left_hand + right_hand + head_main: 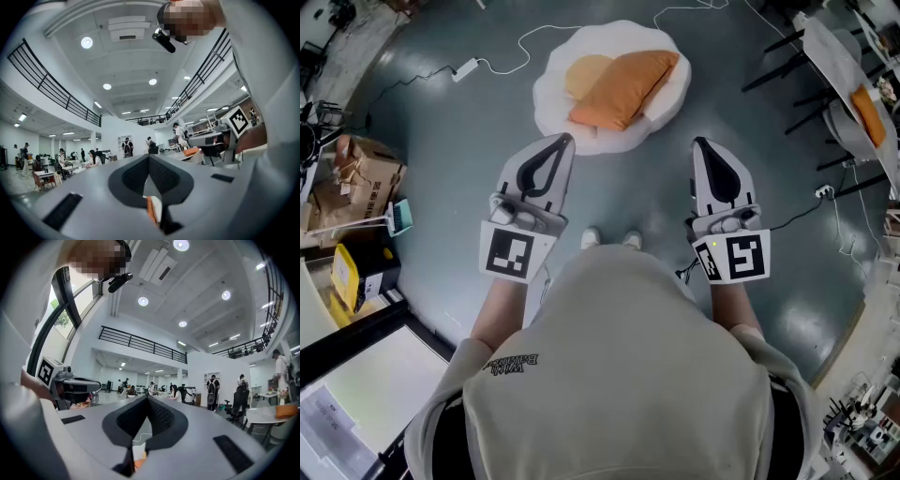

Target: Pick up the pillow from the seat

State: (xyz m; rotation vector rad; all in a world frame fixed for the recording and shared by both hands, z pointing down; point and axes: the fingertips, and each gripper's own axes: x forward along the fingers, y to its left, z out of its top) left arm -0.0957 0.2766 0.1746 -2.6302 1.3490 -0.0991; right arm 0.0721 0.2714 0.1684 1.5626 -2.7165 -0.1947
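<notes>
An orange pillow (624, 87) lies tilted on a white, egg-shaped floor seat (666, 105) ahead of me in the head view, partly over the seat's round orange centre (584, 74). My left gripper (563, 140) is held at waist height, shut and empty, its tips just short of the seat's near edge. My right gripper (700, 143) is level with it to the right, shut with nothing held. In both gripper views the jaws point out across a large hall; the left gripper (149, 157) and right gripper (148, 400) show jaws meeting.
A white cable (502, 58) with a power adapter trails across the grey floor behind the seat. Cardboard boxes (356, 183) and a yellow box (345, 272) sit at left. Black-legged chairs and a table (839, 66) stand at right. Several people sit and stand in the hall.
</notes>
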